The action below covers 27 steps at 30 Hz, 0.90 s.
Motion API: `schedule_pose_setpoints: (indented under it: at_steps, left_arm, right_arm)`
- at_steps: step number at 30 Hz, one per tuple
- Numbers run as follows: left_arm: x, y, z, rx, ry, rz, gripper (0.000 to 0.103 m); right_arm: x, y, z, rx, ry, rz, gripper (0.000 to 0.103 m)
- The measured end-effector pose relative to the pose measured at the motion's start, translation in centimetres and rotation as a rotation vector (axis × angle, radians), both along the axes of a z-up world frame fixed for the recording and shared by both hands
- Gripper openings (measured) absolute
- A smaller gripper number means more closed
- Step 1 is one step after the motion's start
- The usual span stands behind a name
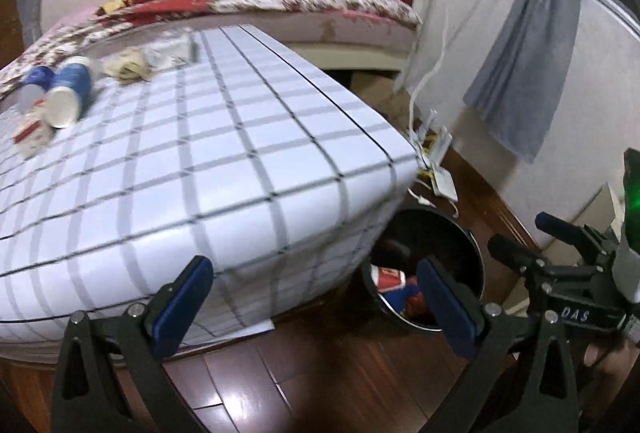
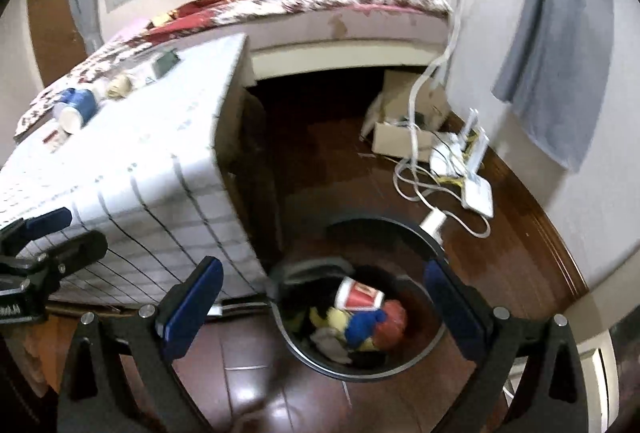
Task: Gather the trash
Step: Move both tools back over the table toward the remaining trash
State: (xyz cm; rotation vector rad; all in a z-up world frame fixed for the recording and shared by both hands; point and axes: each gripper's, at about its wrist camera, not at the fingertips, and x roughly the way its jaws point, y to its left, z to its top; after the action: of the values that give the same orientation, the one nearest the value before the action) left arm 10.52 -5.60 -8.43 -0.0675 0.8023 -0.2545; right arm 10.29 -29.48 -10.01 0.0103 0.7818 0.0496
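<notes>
A black trash bin (image 2: 425,238) stands on the wooden floor beside the table and holds a red paper cup (image 2: 360,296) with blue, yellow and red scraps. My right gripper (image 2: 322,269) hovers open and empty just above the bin. My left gripper (image 1: 314,273) is open and empty at the corner of the checked table (image 1: 248,161), with the bin (image 1: 476,245) to its right. At the table's far left lie two blue paper cups (image 1: 68,89), a crumpled paper wad (image 1: 128,67) and a red-and-white wrapper (image 1: 32,131). Each gripper shows in the other's view: right gripper (image 1: 524,233), left gripper (image 2: 68,231).
A bed (image 2: 360,5) with a patterned cover runs behind the table. White cables and a router (image 2: 476,189) lie on the floor near the wall, beside a cardboard box (image 2: 396,137). A grey cloth (image 1: 520,73) hangs on the right wall.
</notes>
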Motion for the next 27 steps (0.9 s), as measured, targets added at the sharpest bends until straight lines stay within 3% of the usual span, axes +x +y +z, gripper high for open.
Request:
schedule_pose_setpoints:
  at_steps: [4,12,20,27]
  left_arm:
    - [-0.3,3.1,1.1,-0.008,-0.023,0.054,0.102]
    - [-0.3,11.8,3.5,0.058,-0.085,0.211,0.102]
    - [3.4,21.0,4.1,0.124,-0.083,0.433,0.102]
    - [8.9,24.2,2.8,0.138,-0.047,0.411,0.098]
  right_arm:
    - [0.8,3.0,1.8,-0.001,-0.034,0.044,0.102]
    - [2.4,10.2,5.1,0.021,-0.086,0.155,0.102]
    - [5.0,17.2,7.0,0.007,-0.112,0.271,0.102]
    - [9.6,21.9,7.7,0.025,-0.119,0.314,0.102]
